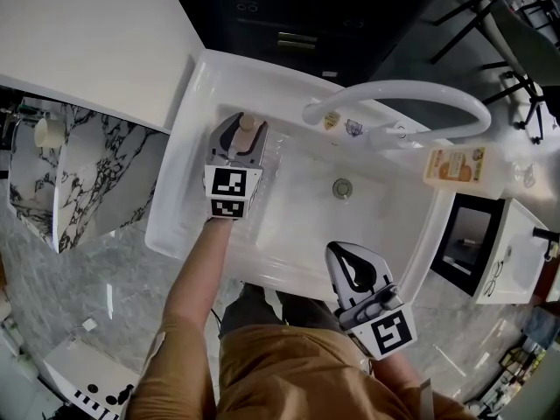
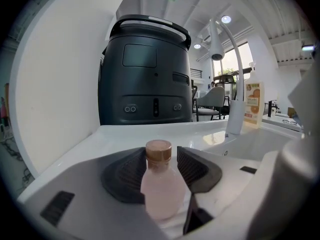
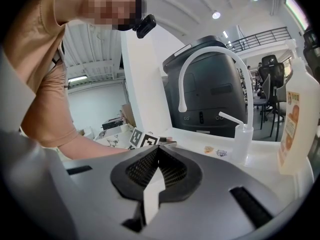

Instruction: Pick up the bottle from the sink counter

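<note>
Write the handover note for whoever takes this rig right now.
Left gripper: jaws closed on the small pink bottle, on the left side of the sink counter.
Right gripper: jaws together, empty, by the sink counter's front edge.
Done: bottle grasped.
Left: lift it clear. Whether it is off the counter yet can't be told.

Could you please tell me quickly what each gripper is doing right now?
Left gripper: closed on the pink bottle.
Right gripper: closed, empty.
</note>
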`<state>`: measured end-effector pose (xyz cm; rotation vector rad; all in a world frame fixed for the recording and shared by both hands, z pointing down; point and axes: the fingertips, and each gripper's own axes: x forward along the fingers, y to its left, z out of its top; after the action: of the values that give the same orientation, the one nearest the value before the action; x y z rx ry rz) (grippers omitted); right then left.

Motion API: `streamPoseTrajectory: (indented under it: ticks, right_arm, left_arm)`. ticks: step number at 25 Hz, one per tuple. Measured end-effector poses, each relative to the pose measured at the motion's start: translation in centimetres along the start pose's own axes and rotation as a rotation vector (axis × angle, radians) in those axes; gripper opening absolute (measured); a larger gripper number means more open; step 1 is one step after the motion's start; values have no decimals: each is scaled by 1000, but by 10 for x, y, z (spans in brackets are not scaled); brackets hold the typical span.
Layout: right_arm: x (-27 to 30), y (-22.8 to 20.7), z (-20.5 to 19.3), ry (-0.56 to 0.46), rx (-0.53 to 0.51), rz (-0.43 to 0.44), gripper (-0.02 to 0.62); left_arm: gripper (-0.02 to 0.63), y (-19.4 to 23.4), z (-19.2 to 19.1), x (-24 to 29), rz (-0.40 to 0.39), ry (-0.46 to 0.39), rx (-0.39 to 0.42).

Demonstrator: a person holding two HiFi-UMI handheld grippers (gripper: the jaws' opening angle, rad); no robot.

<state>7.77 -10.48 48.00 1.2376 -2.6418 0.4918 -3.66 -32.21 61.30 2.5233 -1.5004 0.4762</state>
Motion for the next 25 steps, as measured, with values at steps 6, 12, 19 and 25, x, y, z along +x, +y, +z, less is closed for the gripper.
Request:
streamPoseTrajectory:
  ticks: [6,12,19,25]
  right_arm:
    - [2,-3,0,-6,2,3,3]
    - [4,-2,-3,14,6,11,3]
    - [5,-4,-4,10,10,12,3]
    - [6,-4,-5,18,9,12,3]
  left_arm:
    - [179,4,-5,5,5,2,4]
    - [179,3,-4,6,-16,-6,26]
    - [175,3,-2,8,-7,-10,38]
    - [150,3,-1,5,-11,-30,33]
